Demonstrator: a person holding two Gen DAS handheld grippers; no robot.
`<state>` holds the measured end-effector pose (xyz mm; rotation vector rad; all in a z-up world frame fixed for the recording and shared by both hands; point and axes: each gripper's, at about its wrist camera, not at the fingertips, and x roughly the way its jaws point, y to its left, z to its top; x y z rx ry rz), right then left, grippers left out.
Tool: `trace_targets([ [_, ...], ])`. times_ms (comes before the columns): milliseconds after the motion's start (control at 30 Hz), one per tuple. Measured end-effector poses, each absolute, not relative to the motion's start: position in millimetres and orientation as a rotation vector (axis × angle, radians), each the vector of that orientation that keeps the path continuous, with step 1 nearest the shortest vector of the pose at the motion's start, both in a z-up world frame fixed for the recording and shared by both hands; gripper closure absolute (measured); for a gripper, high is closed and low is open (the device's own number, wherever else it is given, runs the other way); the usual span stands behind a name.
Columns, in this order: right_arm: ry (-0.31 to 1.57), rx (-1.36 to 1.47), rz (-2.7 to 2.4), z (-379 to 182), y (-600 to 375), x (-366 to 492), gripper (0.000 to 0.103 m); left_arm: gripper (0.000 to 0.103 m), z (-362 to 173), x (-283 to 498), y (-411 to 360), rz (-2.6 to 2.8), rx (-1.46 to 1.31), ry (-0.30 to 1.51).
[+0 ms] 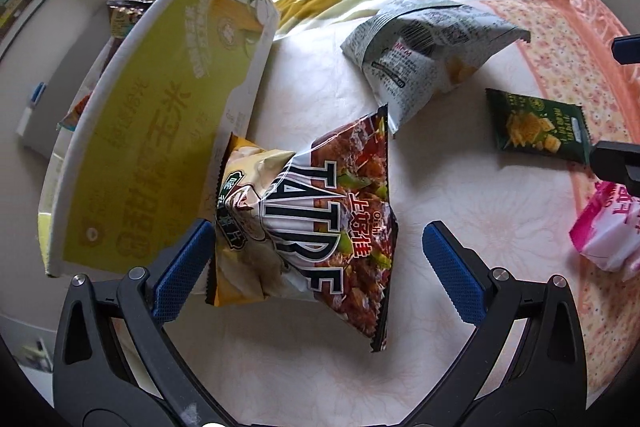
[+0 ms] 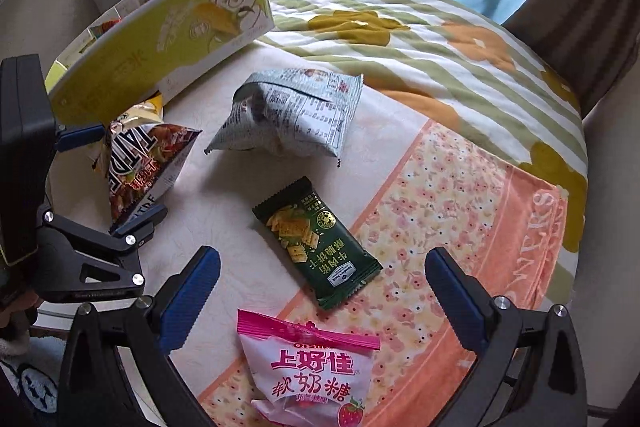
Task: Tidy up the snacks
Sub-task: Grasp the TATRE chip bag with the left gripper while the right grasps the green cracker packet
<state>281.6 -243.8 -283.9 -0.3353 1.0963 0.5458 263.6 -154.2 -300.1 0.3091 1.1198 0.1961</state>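
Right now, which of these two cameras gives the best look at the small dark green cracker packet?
The right wrist view: the small dark green cracker packet lies whole and unobstructed on the bedspread, near the middle of the frame. The left wrist view shows it smaller, off toward the right edge, its lower right corner hidden behind the right gripper.

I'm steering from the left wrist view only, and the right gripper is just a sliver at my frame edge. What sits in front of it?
Observer: A pink candy bag lies between the right gripper's open fingers, not gripped.
Operator: And beyond that?
Observer: A dark green cracker packet lies flat, partly on the orange floral towel.
Operator: Does my left gripper look closed from there?
Observer: No. The left gripper is open around the red chip bag.
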Motion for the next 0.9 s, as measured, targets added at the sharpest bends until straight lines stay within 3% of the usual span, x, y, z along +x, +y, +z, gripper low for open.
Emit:
trace_targets([
  [267, 1.143, -0.429, 0.631, -308.0, -226.7, 297.1, 0.001, 0.001, -318.0, 272.2, -142.9, 0.209, 0.28, 1.161],
  [467, 1.181, -0.489, 0.66, -320.5, -226.6, 308.0, 0.001, 0.022, -318.4, 271.1, -139.1, 0.187, 0.291, 1.157],
  [633, 1.184, -0.541, 0.681, -326.5, -226.2, 309.4, 0.002, 0.029, -316.6, 271.3, -138.4, 0.158, 0.274, 1.163],
  [733, 1.17, -0.58, 0.678, -330.0, -224.9, 307.9, 0.017, 0.032, -313.8, 271.1, -136.0, 0.144, 0.261, 1.164],
  [900, 1.19, -0.595, 0.703, -335.3, -223.1, 309.9, 0.029, 0.033, -309.8, 273.1, -129.7, 0.116, 0.189, 1.18],
])
